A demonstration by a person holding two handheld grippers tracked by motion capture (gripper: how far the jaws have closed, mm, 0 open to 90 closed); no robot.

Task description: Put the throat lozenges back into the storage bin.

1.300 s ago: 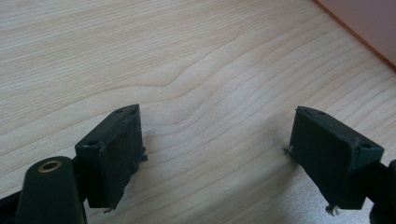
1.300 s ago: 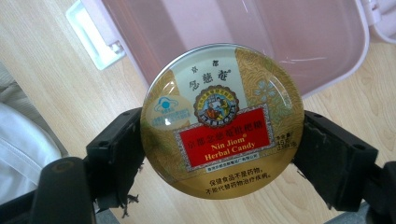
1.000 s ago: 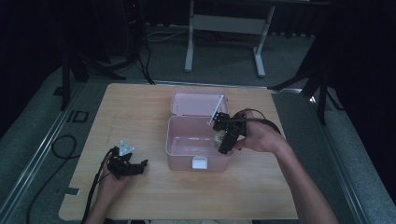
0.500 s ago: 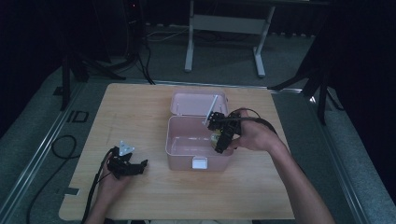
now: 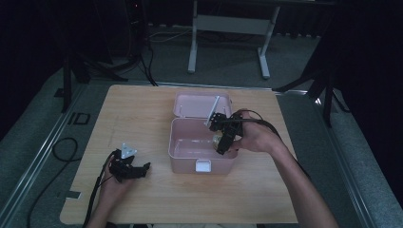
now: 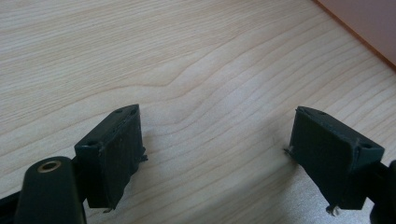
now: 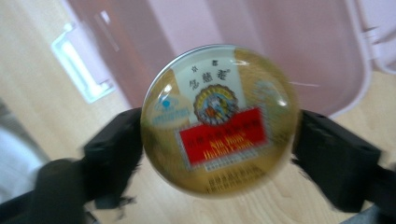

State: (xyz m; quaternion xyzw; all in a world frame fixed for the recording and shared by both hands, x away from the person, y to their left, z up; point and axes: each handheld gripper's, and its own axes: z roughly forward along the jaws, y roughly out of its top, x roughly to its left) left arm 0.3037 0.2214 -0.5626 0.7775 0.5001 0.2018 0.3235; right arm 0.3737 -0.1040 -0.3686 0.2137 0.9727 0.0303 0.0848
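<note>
Black fingers [image 7: 114, 154] of the right gripper [image 5: 222, 139] pinch a round gold tin [image 7: 219, 120] by its rim on either side, holding it above the near right corner of an open pink box [image 5: 182, 153] on a wooden table [image 5: 142, 109]. Seen from the high view, the tin [image 5: 217, 138] hangs just over the box's inner space, not yet resting on the floor of it, and the hinged lid [image 5: 195, 104] stands thrown back behind. Judging by this, the carrying is nearly done and the setting down, the letting go and perhaps the closing of the white latch [image 5: 203, 166] are left. On the tin's face a pale panel carries Chinese characters, a round emblem sits beneath it, and a red band holds white lettering (too blurred to read). Well apart, near the table's front left, the left gripper [image 5: 127, 167] lies low over bare wood with its fingers [image 6: 112, 151] spread wide and nothing between them; a pink edge of the box shows at the corner of its view.
</note>
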